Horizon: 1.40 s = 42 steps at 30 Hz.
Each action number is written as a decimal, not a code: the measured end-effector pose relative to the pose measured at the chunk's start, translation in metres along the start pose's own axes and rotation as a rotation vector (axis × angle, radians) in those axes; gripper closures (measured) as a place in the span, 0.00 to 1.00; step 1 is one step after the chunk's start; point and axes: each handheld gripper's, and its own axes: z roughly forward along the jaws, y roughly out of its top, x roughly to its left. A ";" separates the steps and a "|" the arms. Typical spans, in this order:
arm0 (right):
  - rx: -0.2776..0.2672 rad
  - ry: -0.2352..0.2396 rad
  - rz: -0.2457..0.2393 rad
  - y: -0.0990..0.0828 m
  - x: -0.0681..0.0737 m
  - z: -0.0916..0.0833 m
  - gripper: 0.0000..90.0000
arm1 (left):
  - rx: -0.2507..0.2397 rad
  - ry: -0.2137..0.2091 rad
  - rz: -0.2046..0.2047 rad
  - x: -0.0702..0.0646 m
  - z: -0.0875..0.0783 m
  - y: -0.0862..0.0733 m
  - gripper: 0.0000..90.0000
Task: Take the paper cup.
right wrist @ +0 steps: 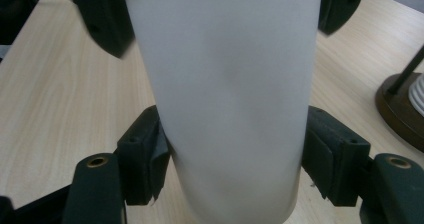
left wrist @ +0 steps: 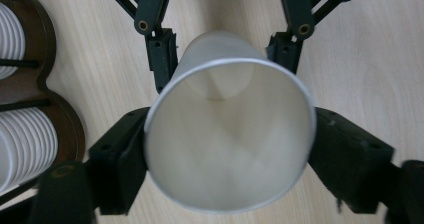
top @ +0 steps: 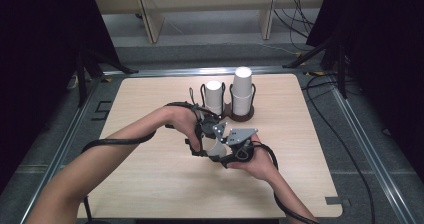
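Note:
A white paper cup point(top: 215, 147) hangs on its side just above the middle of the wooden table point(top: 150, 184), between both grippers. The left gripper view looks straight into its open mouth point(left wrist: 230, 149). My left gripper point(left wrist: 230, 151) point(top: 207, 134) has a jaw on each side of the rim, which stays round and unsqueezed. My right gripper point(right wrist: 235, 159) point(top: 227, 151) is shut on the cup point(right wrist: 225, 84) near its base, and the left pad dents the wall. Its jaws also flank the far end of the cup in the left gripper view.
A dark brown holder point(top: 239, 116) stands behind the hands with two stacks of white cups point(top: 214, 96), the right stack point(top: 242, 86) taller. It lies at the left edge point(left wrist: 65, 124) of the left gripper view and at the right edge point(right wrist: 400, 109) of the right gripper view.

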 end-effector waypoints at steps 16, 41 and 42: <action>-0.111 -0.091 0.098 -0.013 -0.007 -0.020 0.37 | -0.289 0.199 -0.121 -0.009 -0.010 -0.027 0.11; -0.247 -0.249 0.246 -0.039 -0.008 -0.059 0.37 | -0.856 0.514 -0.558 -0.048 0.012 -0.086 0.08; -0.258 -0.237 0.253 -0.039 -0.009 -0.059 0.37 | -0.879 0.528 -0.589 -0.050 0.013 -0.088 0.09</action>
